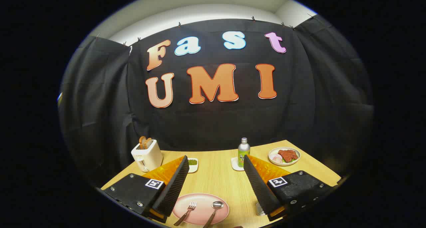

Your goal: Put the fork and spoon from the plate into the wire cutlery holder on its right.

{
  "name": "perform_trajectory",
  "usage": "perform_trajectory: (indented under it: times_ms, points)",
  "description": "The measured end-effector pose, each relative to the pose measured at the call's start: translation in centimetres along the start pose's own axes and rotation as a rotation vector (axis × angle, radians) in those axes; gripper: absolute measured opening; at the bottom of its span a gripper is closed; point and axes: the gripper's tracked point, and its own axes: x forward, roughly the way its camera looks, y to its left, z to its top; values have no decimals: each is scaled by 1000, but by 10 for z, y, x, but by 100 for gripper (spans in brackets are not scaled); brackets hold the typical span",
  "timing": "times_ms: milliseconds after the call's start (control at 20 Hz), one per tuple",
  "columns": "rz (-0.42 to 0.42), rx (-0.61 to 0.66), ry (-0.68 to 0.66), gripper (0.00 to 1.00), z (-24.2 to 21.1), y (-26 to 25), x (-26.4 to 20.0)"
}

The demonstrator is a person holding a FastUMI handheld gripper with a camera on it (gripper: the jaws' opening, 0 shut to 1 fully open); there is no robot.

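Fork (pixel 187 213) and spoon (pixel 213 212) lie side by side on the pink plate (pixel 201 208), fork to the spoon's left, handles toward the gripper (pixel 213 164). Its jaws stand wide apart above the plate, holding nothing. Beyond the plate on the desk (pixel 216 178) stand a bottle (pixel 243 151) and a toaster (pixel 147 154).

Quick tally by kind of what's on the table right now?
Cutlery: 2, fork, spoon, between the open fingers
Plates and dishes: 3, pink plate, meat plate, small dish
Toaster: 1
Bottle: 1
Total: 7
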Motion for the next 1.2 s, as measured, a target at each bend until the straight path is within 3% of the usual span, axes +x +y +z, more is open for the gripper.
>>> perform_trajectory:
  times_ms: [950, 1200]
  points:
    - [-55, -46, 62, 99, -39, 1, 0]
    - [-47, -19, 92, 99, -78, 5, 10]
